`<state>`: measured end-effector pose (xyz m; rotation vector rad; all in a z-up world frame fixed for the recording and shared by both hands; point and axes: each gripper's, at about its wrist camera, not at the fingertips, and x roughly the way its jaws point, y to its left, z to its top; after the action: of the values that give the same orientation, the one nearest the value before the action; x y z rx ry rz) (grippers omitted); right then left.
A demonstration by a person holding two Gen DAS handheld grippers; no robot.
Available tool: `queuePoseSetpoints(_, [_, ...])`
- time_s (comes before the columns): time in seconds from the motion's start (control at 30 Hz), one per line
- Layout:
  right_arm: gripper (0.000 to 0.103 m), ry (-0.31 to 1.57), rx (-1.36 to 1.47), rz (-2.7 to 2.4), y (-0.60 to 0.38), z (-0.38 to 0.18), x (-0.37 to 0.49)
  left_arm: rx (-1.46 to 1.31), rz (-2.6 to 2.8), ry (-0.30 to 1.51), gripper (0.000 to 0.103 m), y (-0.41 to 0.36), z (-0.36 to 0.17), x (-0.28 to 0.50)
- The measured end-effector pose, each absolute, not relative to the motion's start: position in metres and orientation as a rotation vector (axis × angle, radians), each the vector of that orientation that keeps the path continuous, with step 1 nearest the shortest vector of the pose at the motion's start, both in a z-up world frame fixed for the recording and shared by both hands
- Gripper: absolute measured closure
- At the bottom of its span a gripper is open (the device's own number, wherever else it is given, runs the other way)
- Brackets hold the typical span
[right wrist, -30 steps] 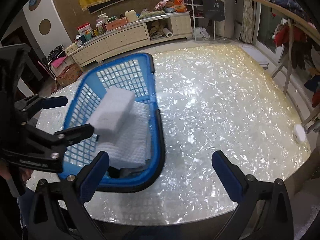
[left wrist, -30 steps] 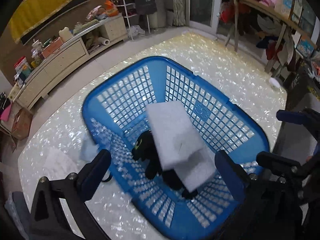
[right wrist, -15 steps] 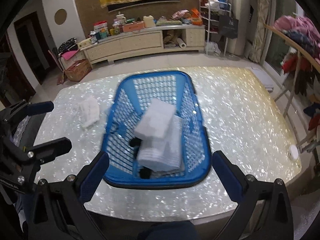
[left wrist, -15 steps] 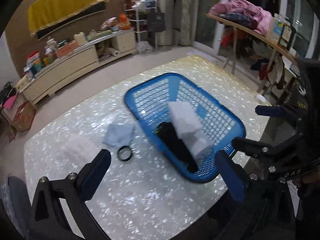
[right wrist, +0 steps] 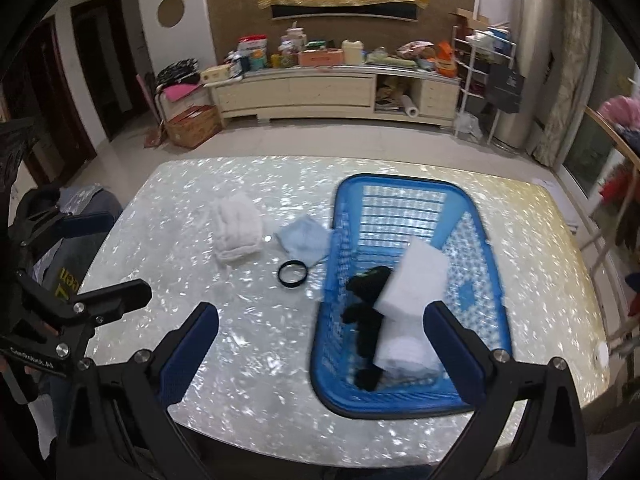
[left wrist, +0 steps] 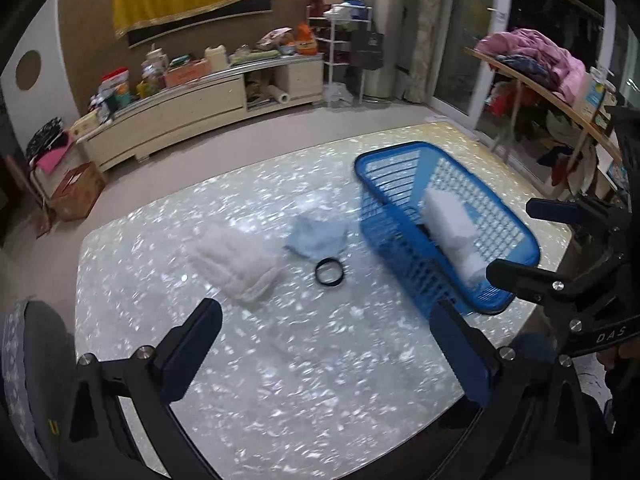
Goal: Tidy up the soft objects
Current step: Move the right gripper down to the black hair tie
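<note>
1. Done so far, judging by how things lie: the blue basket [right wrist: 404, 292] on the right part of the counter [right wrist: 248, 352] already holds a white foam block [right wrist: 416, 280], a folded white towel [right wrist: 400, 350] under it, and a black soft item [right wrist: 366, 320] lying along the basket floor beside them.

2. Left to do: two soft things are out on the counter — a white folded cloth [right wrist: 236, 230] towards the left, and a pale blue cloth [right wrist: 304, 238] just beside the basket's left wall. A black ring [right wrist: 293, 273] lies near the blue cloth; whether it counts as soft I cannot tell.

3. The left tongs [left wrist: 326, 360] are spread wide and empty, held above the near counter edge, aimed roughly at the white cloth [left wrist: 236, 264] and the blue cloth [left wrist: 316, 234].

4. The right tongs [right wrist: 320, 344] are likewise released, gripping nothing, hovering over the near end of the basket and the bare counter to its left.

5. By this count the task looks somewhat past halfway — three items in, two or three out.

6. The next step likely calls for one of the tongs to go to a cloth; the blue one is nearest the basket. Both cloths lie flat, so pinching up a fold without sliding them may be the fiddly part.
</note>
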<state>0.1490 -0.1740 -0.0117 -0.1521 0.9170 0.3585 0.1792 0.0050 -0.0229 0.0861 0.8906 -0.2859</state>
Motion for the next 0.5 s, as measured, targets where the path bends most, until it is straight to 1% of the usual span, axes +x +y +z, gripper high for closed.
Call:
queuePoseSetpoints(0.23, [0.001, 0.958, -0.207, 0.420, -0.130, -0.034, 0.164, 0.053, -0.235, 0.927, 0.000, 0.045, -0.045, 0.183])
queuePoseSetpoints(0.3, [0.005, 0.975, -0.216, 0.439, -0.119, -0.041, 0.169, 0.048, -0.221, 0.938, 0.000, 0.055, -0.052, 0.185])
queuePoseSetpoints(0.37, [0.011, 0.992, -0.225, 0.454, -0.110, -0.048, 0.172, 0.045, -0.205, 0.946, 0.000, 0.063, -0.057, 0.188])
queuePoseSetpoints(0.5, [0.018, 1.031, -0.247, 0.490, -0.092, -0.065, 0.179, 0.036, -0.180, 0.970, 0.000, 0.077, -0.072, 0.195])
